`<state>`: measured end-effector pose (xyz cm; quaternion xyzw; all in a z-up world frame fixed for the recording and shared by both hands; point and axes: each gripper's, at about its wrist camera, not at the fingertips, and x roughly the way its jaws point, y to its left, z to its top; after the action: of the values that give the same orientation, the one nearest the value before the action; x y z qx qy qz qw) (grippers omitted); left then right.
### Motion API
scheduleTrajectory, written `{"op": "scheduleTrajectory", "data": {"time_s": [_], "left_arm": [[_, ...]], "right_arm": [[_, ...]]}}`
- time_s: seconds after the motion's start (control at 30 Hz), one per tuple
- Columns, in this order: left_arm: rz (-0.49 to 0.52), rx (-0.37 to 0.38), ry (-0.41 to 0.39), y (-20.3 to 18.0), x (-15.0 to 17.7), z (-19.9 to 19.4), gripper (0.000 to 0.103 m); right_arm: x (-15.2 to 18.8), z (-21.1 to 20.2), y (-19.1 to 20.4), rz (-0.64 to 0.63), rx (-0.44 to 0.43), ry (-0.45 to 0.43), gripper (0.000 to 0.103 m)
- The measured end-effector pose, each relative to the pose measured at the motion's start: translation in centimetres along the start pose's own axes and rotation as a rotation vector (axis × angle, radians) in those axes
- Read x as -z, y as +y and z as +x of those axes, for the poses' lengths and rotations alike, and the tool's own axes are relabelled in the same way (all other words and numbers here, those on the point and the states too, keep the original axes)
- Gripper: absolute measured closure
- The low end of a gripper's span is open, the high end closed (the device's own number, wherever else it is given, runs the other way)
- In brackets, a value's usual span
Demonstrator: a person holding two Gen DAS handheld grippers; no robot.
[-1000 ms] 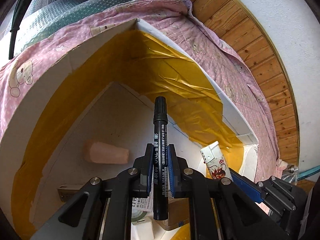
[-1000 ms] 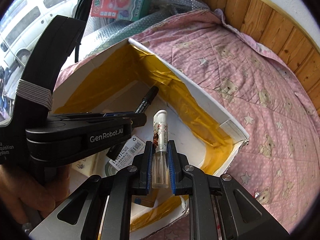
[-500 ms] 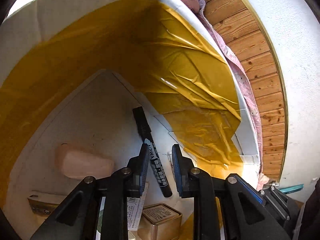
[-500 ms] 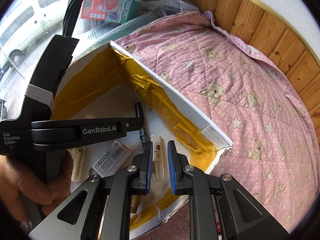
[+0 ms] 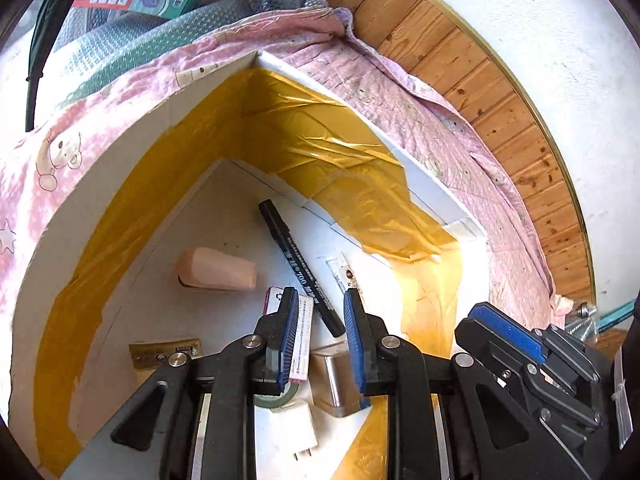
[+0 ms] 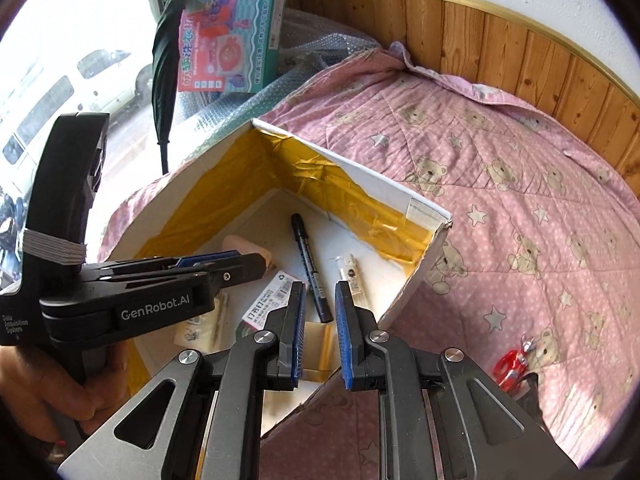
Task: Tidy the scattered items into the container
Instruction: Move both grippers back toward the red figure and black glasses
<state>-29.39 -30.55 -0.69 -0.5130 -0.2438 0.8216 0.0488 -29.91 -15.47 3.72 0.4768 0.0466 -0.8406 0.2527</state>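
Right wrist view showing both tools hovering over the box (image 6: 428, 210): left gripper (image 5: 318, 304) and right gripper (image 6: 320, 292) gaping empty, marker (image 6: 310, 266) and tube (image 6: 352, 274) lying inside it; red item (image 6: 510, 366) waiting outside on the quilt (image 6: 540, 200).

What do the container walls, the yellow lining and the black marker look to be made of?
Container: white board, matte, probably foam board or card; the torn corner shows a thick pale edge.
Yellow lining: glossy plastic tape or film, wrinkled, with bright highlights.
Black marker: likely hard plastic, smooth, slightly shiny, with printed white text.
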Motion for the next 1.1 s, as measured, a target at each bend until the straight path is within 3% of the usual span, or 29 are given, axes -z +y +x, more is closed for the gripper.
{"op": "scheduleTrajectory", "data": {"time_s": [0.37,0.6,1.1], "left_arm": [[0.247,-0.053,-0.132,-4.1,5.3,-7.1,0.078],[0.322,-0.059,-0.169,-5.9,8.4,-9.5,0.078],[0.454,-0.009,-0.177,-10.6,16.1,-11.6,0.078]], "right_arm": [[5.2,-5.8,0.9,0.092,-0.09,-0.133,0.086],[10.4,-9.2,-0.6,0.219,-0.146,-0.223,0.085],[21.9,-10.3,-3.4,0.389,-0.17,-0.201,0.084]]}}
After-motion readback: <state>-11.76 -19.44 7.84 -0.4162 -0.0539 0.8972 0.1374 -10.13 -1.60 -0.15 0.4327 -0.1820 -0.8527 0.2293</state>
